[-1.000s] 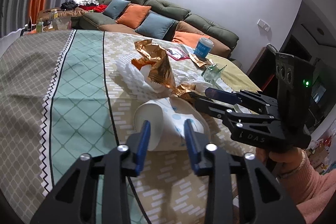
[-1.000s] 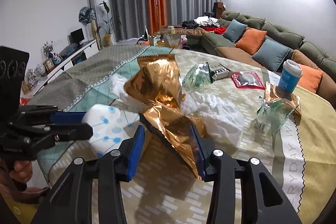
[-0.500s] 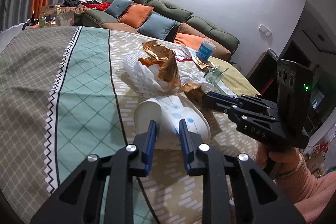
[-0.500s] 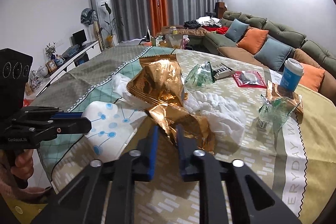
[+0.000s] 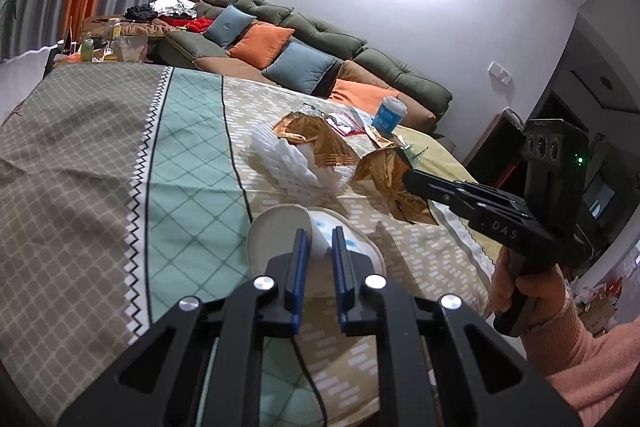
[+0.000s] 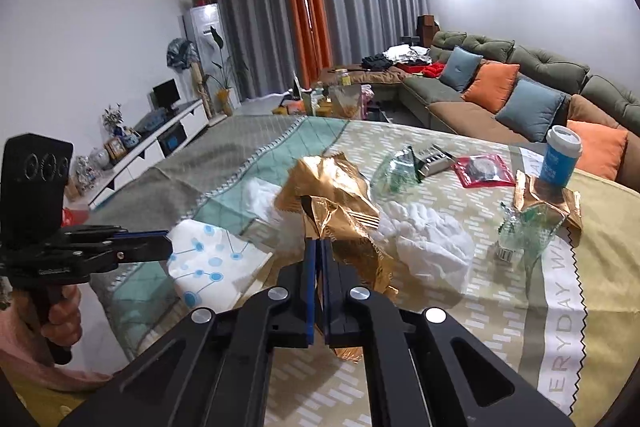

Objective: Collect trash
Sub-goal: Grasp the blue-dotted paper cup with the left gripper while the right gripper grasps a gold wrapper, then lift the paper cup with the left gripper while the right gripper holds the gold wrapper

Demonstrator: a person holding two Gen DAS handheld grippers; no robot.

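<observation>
Left tongs (image 5: 319, 241) are pinched on the crushed paper cup (image 5: 352, 247) at the near edge of the bench (image 5: 100, 155). Right tongs (image 6: 319, 251) are clamped tight on a gold foil wrapper (image 6: 352, 227), lifted beside white tissue (image 6: 432, 235).

"DAS" on right tool (image 5: 406, 175) body, "ERYDAY W" on tablecloth (image 6: 562, 315) edge band, cup label unreadable

Left gripper (image 5: 319, 239), jaws closed to a narrow gap, clamped a paper cup (image 5: 280, 231); right gripper (image 6: 319, 247), jaws nearly together, pinched a gold wrapper (image 6: 348, 227). Both were hand-held, fingers forward.
</observation>
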